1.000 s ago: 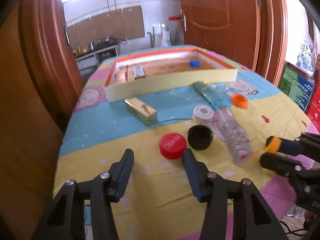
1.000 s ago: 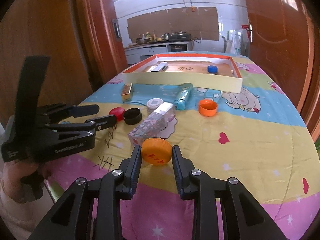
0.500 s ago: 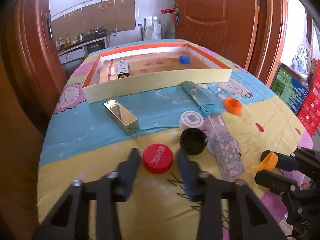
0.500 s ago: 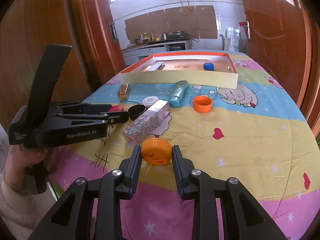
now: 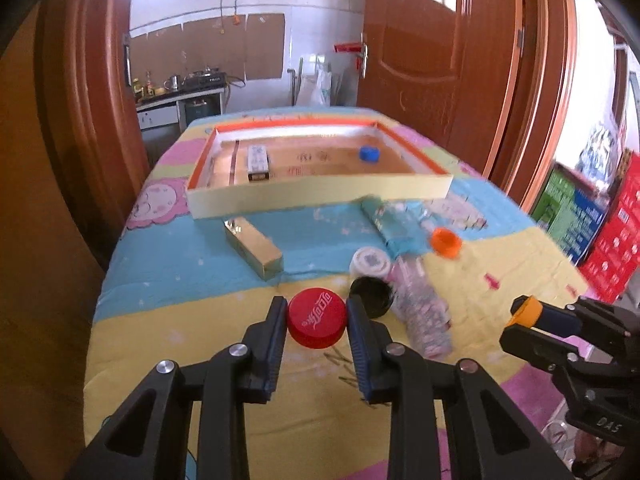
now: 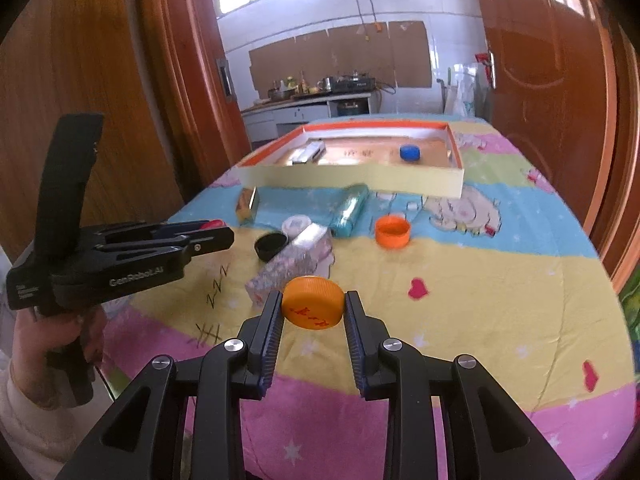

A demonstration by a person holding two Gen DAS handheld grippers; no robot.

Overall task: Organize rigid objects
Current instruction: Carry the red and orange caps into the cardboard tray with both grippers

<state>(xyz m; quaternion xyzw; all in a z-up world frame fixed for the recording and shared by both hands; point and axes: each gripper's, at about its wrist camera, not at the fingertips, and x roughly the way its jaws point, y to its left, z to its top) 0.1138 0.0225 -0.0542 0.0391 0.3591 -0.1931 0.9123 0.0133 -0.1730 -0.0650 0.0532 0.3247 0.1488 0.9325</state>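
Observation:
My left gripper (image 5: 317, 322) is shut on a red bottle cap (image 5: 317, 323), held above the table near its front edge. My right gripper (image 6: 313, 307) is shut on an orange lid (image 6: 313, 307) and holds it above the cloth; it also shows in the left wrist view (image 5: 524, 318). On the cloth lie a black cap (image 5: 371, 295), a white cap (image 5: 370, 262), a clear patterned bottle (image 5: 422, 312), a teal bottle (image 5: 394, 226), an orange cap (image 5: 445, 241) and a gold box (image 5: 254, 248). The shallow orange-rimmed tray (image 5: 320, 196) at the back holds a blue cap (image 5: 369, 154) and a small box (image 5: 257, 162).
The table wears a colourful cartoon cloth (image 6: 480, 264). Wooden door frames stand close on the left (image 5: 80, 120) and right (image 5: 540, 80). Coloured crates (image 5: 592, 220) stand on the floor at the right. The left gripper's body (image 6: 120, 256) and the hand holding it fill the left of the right wrist view.
My left gripper moved forward to the red cap and closed on it, then lifted it. My right gripper kept hold of the orange lid and shifted a little.

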